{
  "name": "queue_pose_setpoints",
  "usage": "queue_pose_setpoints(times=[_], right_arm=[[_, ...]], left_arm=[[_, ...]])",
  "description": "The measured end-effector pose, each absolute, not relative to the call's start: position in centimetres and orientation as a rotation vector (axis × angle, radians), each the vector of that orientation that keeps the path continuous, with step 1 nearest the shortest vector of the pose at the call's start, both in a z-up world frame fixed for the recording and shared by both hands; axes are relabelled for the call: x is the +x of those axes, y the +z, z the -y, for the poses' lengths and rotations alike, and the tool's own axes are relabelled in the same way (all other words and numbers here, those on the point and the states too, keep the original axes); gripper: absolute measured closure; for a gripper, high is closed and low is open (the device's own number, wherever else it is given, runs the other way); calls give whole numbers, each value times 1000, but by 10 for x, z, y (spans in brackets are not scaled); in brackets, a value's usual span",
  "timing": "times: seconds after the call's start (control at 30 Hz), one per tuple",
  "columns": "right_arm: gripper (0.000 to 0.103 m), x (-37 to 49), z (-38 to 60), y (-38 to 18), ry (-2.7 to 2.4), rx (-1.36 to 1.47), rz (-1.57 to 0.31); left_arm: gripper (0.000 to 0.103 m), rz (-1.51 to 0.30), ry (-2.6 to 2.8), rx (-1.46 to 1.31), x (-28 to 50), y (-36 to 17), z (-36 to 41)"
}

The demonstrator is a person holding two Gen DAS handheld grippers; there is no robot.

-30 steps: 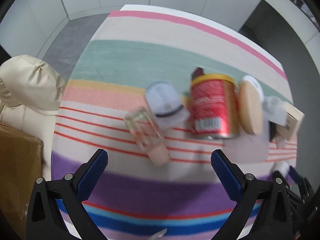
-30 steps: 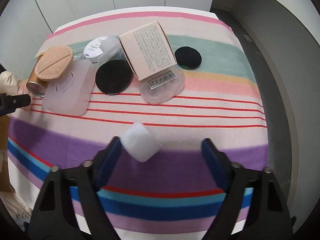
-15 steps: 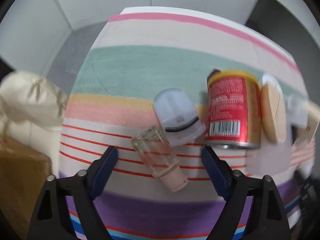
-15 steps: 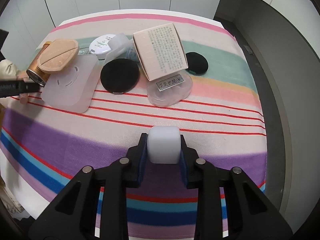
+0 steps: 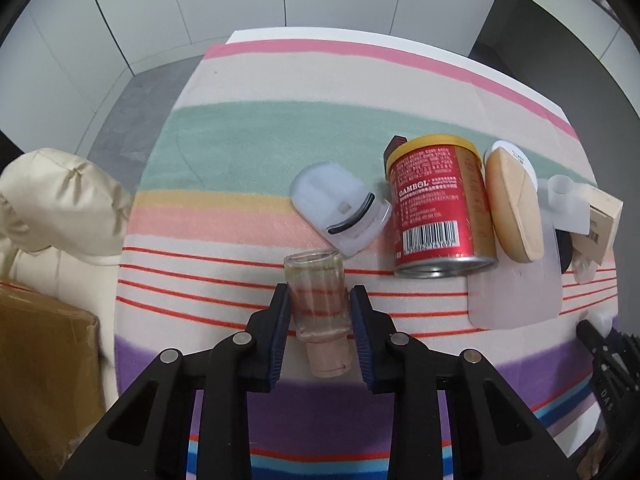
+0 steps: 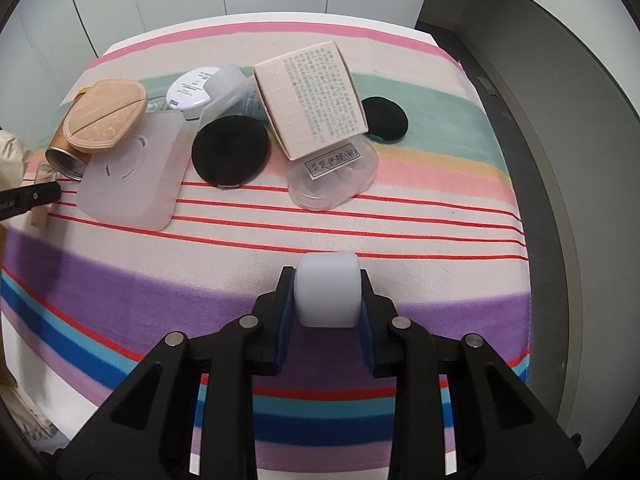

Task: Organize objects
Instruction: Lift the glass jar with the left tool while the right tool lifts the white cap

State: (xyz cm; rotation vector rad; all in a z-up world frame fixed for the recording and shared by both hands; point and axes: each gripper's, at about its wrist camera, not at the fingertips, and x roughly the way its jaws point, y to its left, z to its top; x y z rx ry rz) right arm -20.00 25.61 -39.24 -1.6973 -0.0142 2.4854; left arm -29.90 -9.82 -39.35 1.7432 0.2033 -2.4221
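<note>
White wall panels and a grey floor surround a table draped in a woolly striped cloth (image 6: pixel 420 200): pink, cream, mint, yellow and peach bands, thin red lines, then purple and blue toward the near edge. Beside the table's left edge stand a cream padded cushion (image 5: pixel 60 200) and a brown cardboard box (image 5: pixel 40 360).

A pale pink carton (image 6: pixel 310 100) printed with small dense text, too fine to read, leans on an oval clear plastic case (image 6: pixel 332 178) bearing a white label with dark characters. Toward the left edge a red and gold metal can (image 5: pixel 440 200) lies on its side, marked GAMBOL above a barcode. A frosted, rounded square plastic lid (image 6: pixel 132 176) lies flat beside it, with a tan oval sponge puff (image 6: pixel 106 120) resting on the can. Behind sit a white round compact (image 6: pixel 190 88) with green lettering and a frosted tube (image 6: pixel 226 84). Two black round puffs lie on the cloth, the larger (image 6: pixel 230 150) left of the carton, the smaller (image 6: pixel 384 118) to its right. A white plastic eyelash curler (image 5: pixel 340 208) with a black strip lies left of the can.

The left gripper (image 5: pixel 319 312) has just closed and clamps a small clear glass bottle (image 5: pixel 318 292) with a pinkish neck, on the red lines. The right gripper (image 6: pixel 328 292) pinches a milky white rounded cap (image 6: pixel 328 288) over the purple band near the front edge.
</note>
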Motion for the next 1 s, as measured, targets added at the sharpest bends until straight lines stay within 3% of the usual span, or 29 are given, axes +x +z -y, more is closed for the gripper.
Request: queue_pose_setpoints(times=[0.47,1.0], right_arm=[[74,-194,-258,-344,2500,-1633,16],[74,-185,-259,-219,2575,-1502,14]], left_arm=[[75,-134,-2462,1735,-282,-357,68],[76,-141,-2489,1664,-264,-249,50]])
